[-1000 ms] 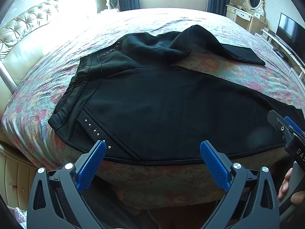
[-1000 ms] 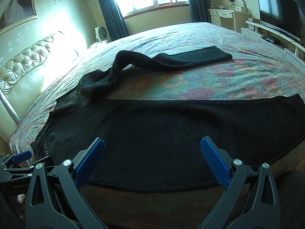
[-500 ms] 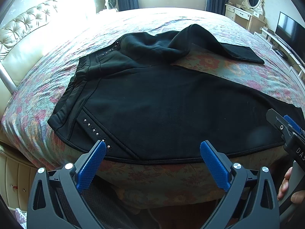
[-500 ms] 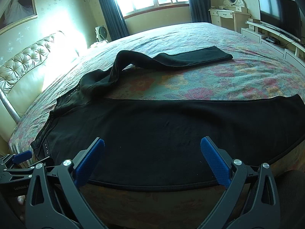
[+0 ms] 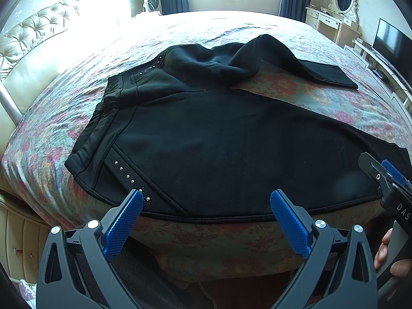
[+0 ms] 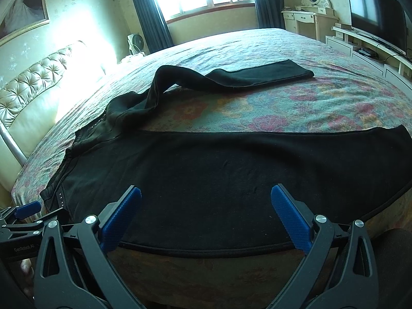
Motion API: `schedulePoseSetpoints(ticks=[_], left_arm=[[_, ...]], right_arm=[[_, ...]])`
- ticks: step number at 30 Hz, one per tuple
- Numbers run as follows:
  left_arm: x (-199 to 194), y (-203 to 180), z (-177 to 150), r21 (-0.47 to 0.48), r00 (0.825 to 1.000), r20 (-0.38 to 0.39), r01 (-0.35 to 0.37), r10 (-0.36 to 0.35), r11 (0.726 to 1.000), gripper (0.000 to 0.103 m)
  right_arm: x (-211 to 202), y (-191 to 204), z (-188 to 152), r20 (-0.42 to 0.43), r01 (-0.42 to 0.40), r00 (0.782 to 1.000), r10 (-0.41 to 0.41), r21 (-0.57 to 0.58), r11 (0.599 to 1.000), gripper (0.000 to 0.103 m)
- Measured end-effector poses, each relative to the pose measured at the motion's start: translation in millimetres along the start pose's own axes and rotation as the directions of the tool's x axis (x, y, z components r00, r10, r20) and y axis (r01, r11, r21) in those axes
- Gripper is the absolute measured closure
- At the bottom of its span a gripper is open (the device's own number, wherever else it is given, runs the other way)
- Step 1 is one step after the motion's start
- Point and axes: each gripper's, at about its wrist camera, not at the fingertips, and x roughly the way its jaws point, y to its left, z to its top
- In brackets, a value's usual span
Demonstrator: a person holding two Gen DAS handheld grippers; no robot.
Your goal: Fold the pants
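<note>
- On the floral bed point(image 5: 322, 100): black pants point(image 5: 231, 144) spread unfolded, near leg flat along the edge, far leg point(image 6: 257, 76) bunched and twisted.
- Left gripper point(image 5: 206, 216) and right gripper point(image 6: 206, 213) both spread wide, empty, short of the cloth.
- Judgement: no fold made; everything remains.

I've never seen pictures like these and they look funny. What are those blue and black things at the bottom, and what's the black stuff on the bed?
A person holds a grabbing tool in each hand, with a camera on each. One picture looks out from the left claw, the other from the right claw. The blue parts are their fingertips. Both claws are open and hold nothing. The black stuff is a pair of pants spread on the flowery bed, one leg flat, the other rumpled.
</note>
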Motion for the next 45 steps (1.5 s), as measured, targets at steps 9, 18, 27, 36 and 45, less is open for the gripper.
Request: schedulePoseSetpoints(ticks=[9, 18, 27, 36, 45], left_arm=[[1.2, 3.9, 2.5, 0.001, 1.0, 0.008, 0.005, -0.005, 1.0, 0.004], [13.3, 13.8, 10.6, 0.006, 0.993, -0.02, 0.114, -0.114, 0.993, 0.004], [61.8, 137.4, 60.5, -0.336, 0.861, 0.015, 0.484, -0.509, 0.808, 0.004], [162.6, 280.1, 151.6, -0.43, 0.91, -0.003, 0.372, -0.414, 0.822, 0.004], [239.7, 336.7, 205.9, -0.519, 0.838, 0.134, 0.514, -0.528, 0.684, 0.004]], right_arm=[[6.1, -14.4, -0.5, -0.018, 0.033, 0.999, -0.033, 0.024, 0.999, 0.002], [13.8, -17.2, 0.2, -0.037, 0.035, 0.999, -0.034, 0.018, 0.999, 0.002], [33.1, -7.4, 5.0, -0.08, 0.024, 0.996, -0.025, -0.014, 1.0, 0.002], [66.3, 26.8, 11.6, -0.158, -0.034, 0.987, 0.026, -0.052, 0.998, 0.002], [87.4, 55.7, 17.4, -0.214, -0.106, 0.973, 0.087, -0.08, 0.991, 0.002]])
